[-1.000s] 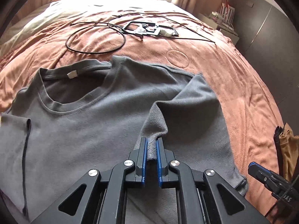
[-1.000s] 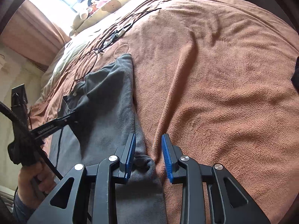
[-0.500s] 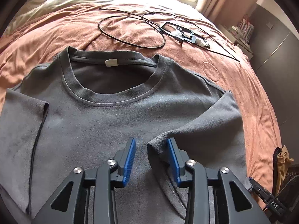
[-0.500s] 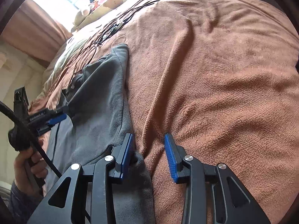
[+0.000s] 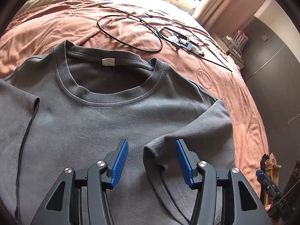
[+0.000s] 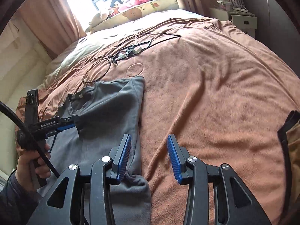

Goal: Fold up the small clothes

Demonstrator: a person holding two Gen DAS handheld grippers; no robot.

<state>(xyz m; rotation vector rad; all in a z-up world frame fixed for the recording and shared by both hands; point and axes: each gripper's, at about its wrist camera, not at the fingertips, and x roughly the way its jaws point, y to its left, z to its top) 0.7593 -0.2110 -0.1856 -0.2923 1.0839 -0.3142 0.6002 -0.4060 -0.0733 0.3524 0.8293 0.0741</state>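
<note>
A grey T-shirt (image 5: 105, 123) lies front up on the brown bedspread, collar away from me. Its right sleeve (image 5: 198, 135) is folded in over the chest. My left gripper (image 5: 151, 161) is open just above the shirt, the sleeve's loose corner between its blue pads, not pinched. In the right wrist view the shirt (image 6: 112, 116) lies left of centre. My right gripper (image 6: 149, 157) is open over the shirt's right edge, left pad over grey cloth, right pad over the bedspread. The left gripper (image 6: 75, 123) also shows there, over the shirt.
The brown bedspread (image 6: 215, 93) spreads wide to the right. A black cable loop (image 5: 131, 31) and a small device (image 5: 180, 39) lie beyond the collar. Pillows (image 6: 135, 13) sit at the bed head. A tan and black item (image 6: 290, 135) lies at the right edge.
My left gripper let go of the folded sleeve and opened wide, then drew back a little. My right gripper stayed open and lifted away from the shirt's edge.
</note>
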